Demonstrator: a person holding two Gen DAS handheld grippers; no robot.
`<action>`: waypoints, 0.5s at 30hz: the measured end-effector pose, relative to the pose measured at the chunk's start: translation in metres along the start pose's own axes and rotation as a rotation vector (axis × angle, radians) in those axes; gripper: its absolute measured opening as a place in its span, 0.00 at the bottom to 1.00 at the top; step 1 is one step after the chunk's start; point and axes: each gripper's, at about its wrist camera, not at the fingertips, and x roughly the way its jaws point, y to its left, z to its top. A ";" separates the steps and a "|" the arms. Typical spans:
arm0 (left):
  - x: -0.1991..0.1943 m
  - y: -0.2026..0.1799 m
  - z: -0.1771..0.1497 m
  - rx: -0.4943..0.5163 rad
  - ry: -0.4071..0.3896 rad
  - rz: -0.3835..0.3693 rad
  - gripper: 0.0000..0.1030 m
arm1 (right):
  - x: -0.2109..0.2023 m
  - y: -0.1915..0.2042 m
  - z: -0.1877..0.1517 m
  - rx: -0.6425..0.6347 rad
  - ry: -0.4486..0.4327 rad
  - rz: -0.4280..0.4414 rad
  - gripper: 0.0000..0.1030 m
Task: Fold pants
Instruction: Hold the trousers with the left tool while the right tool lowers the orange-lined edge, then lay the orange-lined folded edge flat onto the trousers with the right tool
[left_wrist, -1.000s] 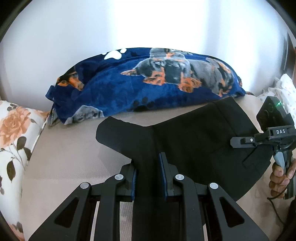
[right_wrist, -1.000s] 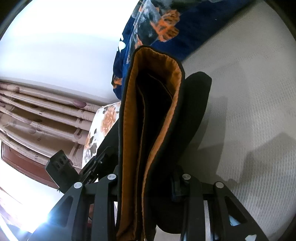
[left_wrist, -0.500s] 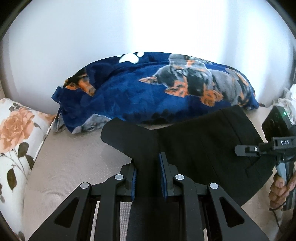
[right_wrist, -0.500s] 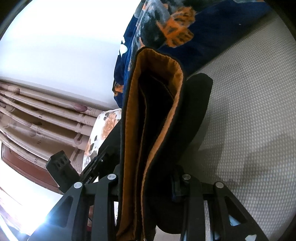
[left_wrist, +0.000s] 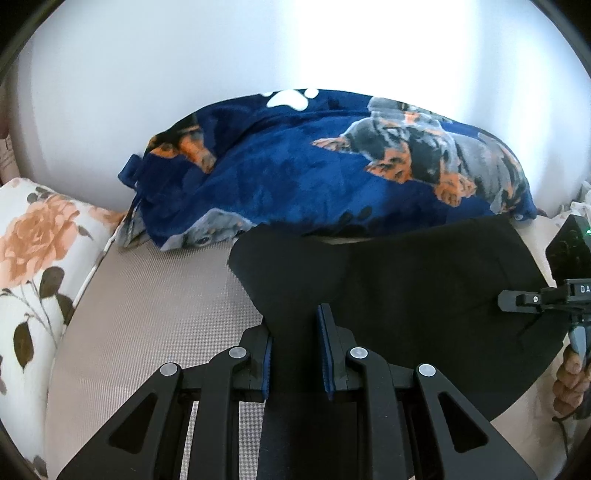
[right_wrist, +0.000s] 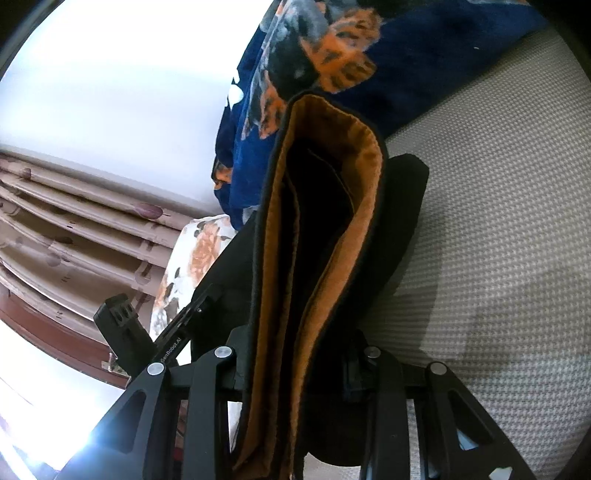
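The black pants (left_wrist: 424, 295) hang stretched between my two grippers above a beige mattress (left_wrist: 159, 295). My left gripper (left_wrist: 295, 332) is shut on one edge of the black cloth. My right gripper (right_wrist: 299, 369) is shut on the waistband end, whose orange-brown lining (right_wrist: 325, 229) shows in the right wrist view. The right gripper also shows at the right edge of the left wrist view (left_wrist: 517, 299), clamped on the cloth. The left gripper shows in the right wrist view (right_wrist: 177, 332).
A blue blanket with dog prints (left_wrist: 332, 173) lies bunched along the far wall, just beyond the pants. A floral pillow (left_wrist: 33, 266) lies at the left. Pleated curtains (right_wrist: 74, 236) hang beyond the bed. The person's hand (left_wrist: 570, 380) holds the right gripper.
Both grippers have carried the pants forward toward the blue blanket, which now looks closer and larger. The grips have not changed.
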 end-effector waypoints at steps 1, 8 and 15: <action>0.002 0.002 -0.002 -0.006 0.005 0.006 0.21 | -0.001 -0.001 0.002 -0.001 0.000 -0.005 0.30; 0.013 0.010 -0.017 -0.026 0.027 0.020 0.21 | 0.005 0.001 0.000 -0.055 0.018 -0.113 0.30; 0.024 0.013 -0.030 -0.028 0.040 0.033 0.22 | 0.012 0.007 -0.003 -0.110 0.010 -0.196 0.30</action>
